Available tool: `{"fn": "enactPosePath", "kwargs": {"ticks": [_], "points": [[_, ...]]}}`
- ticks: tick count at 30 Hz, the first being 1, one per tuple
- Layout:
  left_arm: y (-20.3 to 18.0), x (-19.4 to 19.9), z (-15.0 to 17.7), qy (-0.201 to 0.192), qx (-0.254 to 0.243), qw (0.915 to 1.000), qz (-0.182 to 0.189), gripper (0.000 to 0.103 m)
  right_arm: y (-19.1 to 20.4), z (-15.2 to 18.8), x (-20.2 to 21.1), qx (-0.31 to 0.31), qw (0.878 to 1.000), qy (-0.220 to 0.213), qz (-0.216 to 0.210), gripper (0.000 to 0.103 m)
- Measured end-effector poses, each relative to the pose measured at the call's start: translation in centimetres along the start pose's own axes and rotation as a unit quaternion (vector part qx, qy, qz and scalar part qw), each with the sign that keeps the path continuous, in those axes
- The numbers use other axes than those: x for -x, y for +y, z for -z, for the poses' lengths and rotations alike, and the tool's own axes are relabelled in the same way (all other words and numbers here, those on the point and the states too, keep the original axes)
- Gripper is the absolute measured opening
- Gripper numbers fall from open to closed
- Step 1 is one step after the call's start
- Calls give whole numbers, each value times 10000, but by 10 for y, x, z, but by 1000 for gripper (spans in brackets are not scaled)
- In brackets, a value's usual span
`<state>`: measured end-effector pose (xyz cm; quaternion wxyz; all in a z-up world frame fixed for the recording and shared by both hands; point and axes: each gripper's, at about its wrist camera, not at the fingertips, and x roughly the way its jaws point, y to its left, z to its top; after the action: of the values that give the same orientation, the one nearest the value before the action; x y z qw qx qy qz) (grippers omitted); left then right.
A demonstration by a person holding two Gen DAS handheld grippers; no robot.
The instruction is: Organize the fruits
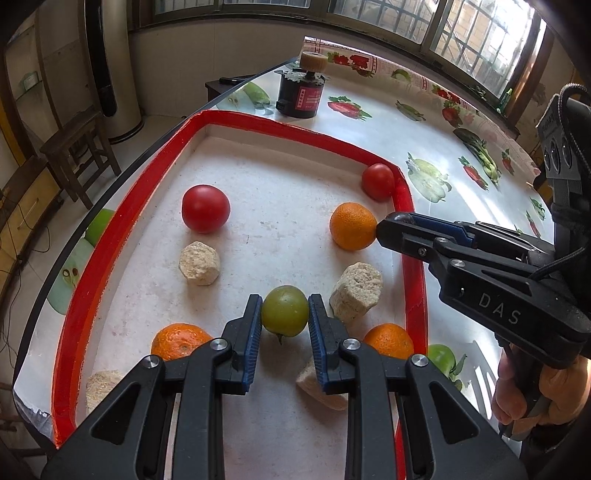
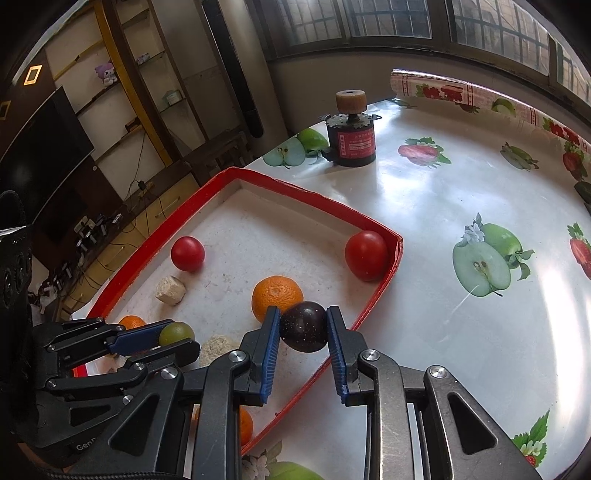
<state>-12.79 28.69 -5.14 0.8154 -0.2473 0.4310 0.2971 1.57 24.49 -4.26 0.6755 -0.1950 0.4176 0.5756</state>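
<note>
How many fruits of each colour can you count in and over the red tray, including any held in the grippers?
Red: 2
Orange: 3
Green: 1, held in the left gripper
Dark purple: 1, held in the right gripper
Total: 7

From my feed, barred windows (image 2: 388, 18) run along the far wall, throwing daylight glare onto the worktop's (image 2: 424, 206) glossy fruit-print cloth. A dark television (image 2: 40, 155) hangs beside open shelving (image 2: 147, 74) on the left. A wooden stool (image 1: 75, 147) stands on the pale floor.
</note>
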Motion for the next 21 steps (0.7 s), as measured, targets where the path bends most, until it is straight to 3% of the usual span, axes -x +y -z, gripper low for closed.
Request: {"fn": "enactPosePath", "kwargs": {"ticks": [16, 18, 21], "points": [[3, 2, 7, 53, 119, 9999, -54, 23, 3, 1, 2, 45, 10000, 10, -73, 33], [5, 6, 10, 26, 137, 9999, -50, 25, 4, 2, 4, 77, 9999, -10, -81, 36], [6, 17, 13, -81, 169, 9998, -54, 38, 6, 3, 7, 136, 9999, -43, -95, 42]]}}
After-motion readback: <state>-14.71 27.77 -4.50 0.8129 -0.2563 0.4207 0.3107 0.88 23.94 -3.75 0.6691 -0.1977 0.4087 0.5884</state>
